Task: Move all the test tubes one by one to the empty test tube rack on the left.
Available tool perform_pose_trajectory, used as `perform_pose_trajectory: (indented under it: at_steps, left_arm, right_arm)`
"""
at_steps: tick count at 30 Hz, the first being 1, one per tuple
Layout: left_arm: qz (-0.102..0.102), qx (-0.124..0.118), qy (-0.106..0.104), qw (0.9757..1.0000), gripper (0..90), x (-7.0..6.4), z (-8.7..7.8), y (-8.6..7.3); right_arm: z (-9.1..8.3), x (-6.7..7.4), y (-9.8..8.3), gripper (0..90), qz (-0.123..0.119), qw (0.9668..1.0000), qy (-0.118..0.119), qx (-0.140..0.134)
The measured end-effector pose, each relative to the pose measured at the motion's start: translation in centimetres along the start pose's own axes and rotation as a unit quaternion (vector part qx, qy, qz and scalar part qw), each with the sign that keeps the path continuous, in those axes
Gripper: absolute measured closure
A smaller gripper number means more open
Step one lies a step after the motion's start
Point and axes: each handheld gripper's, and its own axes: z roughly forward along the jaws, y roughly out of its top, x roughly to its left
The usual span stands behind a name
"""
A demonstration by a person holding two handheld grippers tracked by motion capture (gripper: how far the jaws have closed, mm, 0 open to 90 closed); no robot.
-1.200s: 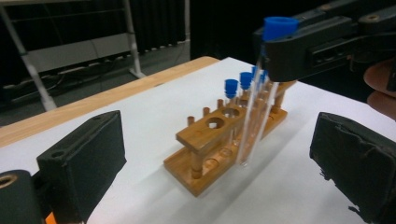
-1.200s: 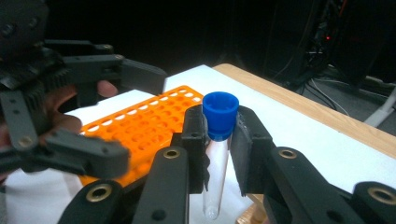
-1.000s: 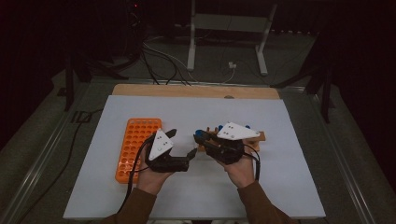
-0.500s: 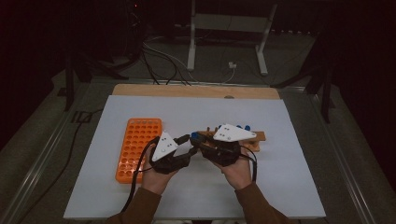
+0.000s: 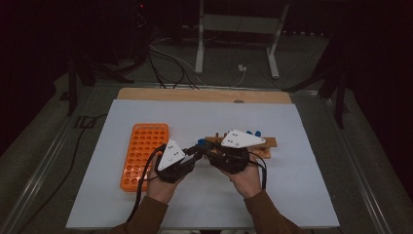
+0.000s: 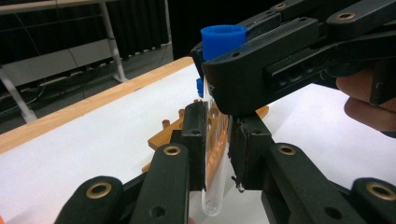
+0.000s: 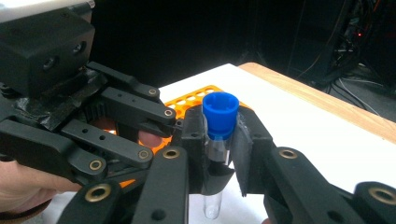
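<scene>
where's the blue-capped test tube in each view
High view: the test tube is a small blue speck at centre, between the left gripper and right gripper.
Left gripper view: upright at centre, blue cap at top, glass body between the jaws.
Right gripper view: centre, blue cap above the jaws, its rounded end showing below.
Shared landmark: the white mat, also visible behind the tube.

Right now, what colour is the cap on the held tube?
Blue cap on the clear tube; best seen in the right gripper view.

Orange rack (image 5: 144, 155) left; wooden stand (image 5: 265, 144) right.
</scene>
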Motion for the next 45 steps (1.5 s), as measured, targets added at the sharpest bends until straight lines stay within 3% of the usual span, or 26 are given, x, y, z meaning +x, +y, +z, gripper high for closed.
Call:
perform_pose_trajectory:
  at_steps: [6,13,18,29,39,45]
  left_arm:
    - [-0.006,0.002,0.008,0.9999,77.7,0.5,-0.5,-0.3]
    - [-0.017,0.003,0.019,0.9997,77.7,1.5,-1.8,-1.1]
    - [-0.020,0.006,0.027,0.9994,77.6,2.2,-2.7,-1.6]
    - [-0.035,0.008,0.066,0.9972,77.6,4.2,-5.7,-2.8]
    - [-0.042,0.008,0.094,0.9947,77.6,5.4,-7.8,-3.6]
    - [-0.045,0.008,0.106,0.9934,77.6,5.9,-9.0,-4.0]
  right_arm:
    - [-0.3,-0.5,0.0,37.7,0.025,0.9996,0.005,-0.012]
    - [-1.2,-1.6,-0.7,17.6,0.049,0.9985,-0.021,-0.016]
    - [-1.8,-2.2,-1.4,14.4,0.052,0.9978,-0.040,-0.012]
    - [-3.8,-3.9,-3.7,4.7,0.048,0.9947,-0.091,0.006]
    - [-6.1,-5.0,-4.7,3.3,0.044,0.9913,-0.123,0.009]
    - [-7.1,-5.6,-5.3,3.1,0.054,0.9894,-0.135,0.005]
